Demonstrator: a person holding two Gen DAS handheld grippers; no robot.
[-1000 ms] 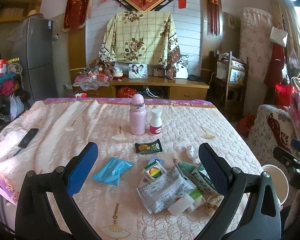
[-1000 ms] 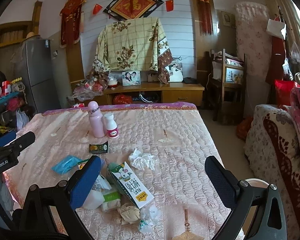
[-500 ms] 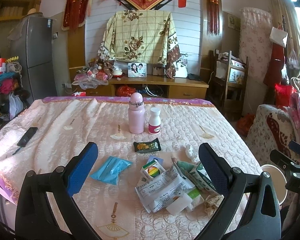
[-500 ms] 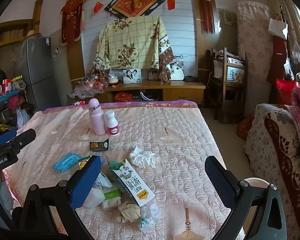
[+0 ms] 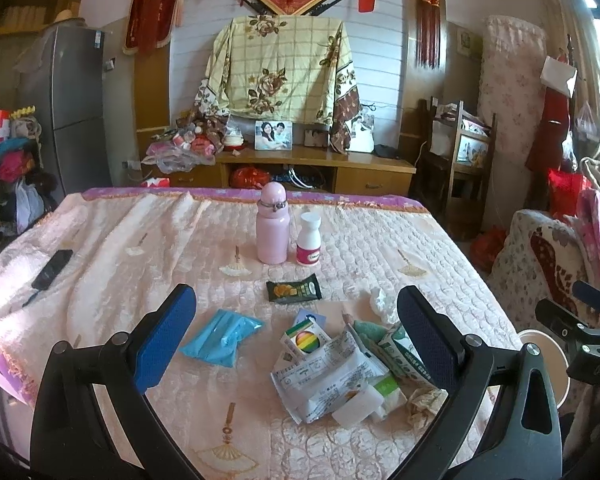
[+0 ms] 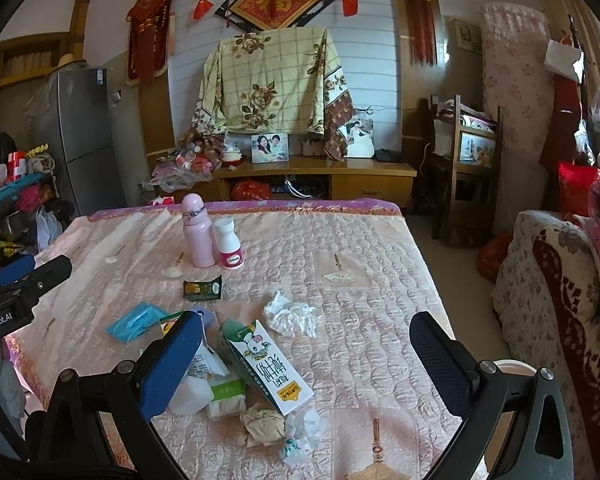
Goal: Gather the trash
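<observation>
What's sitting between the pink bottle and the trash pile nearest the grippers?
A dark snack wrapper lies flat on the bare quilt between the pink bottle and the trash pile. Both wrist views show it, apart from each.

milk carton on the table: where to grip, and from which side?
The milk carton lies flat, its long axis running diagonally away. Probably best from above with the open right gripper, pads across the narrow long sides at mid-length; its left edge abuts the wrappers, so clearance is tight.

left gripper [image 5: 296, 336] fingers spread wide, empty; right gripper [image 6: 306, 356] likewise, both hovering level
</observation>
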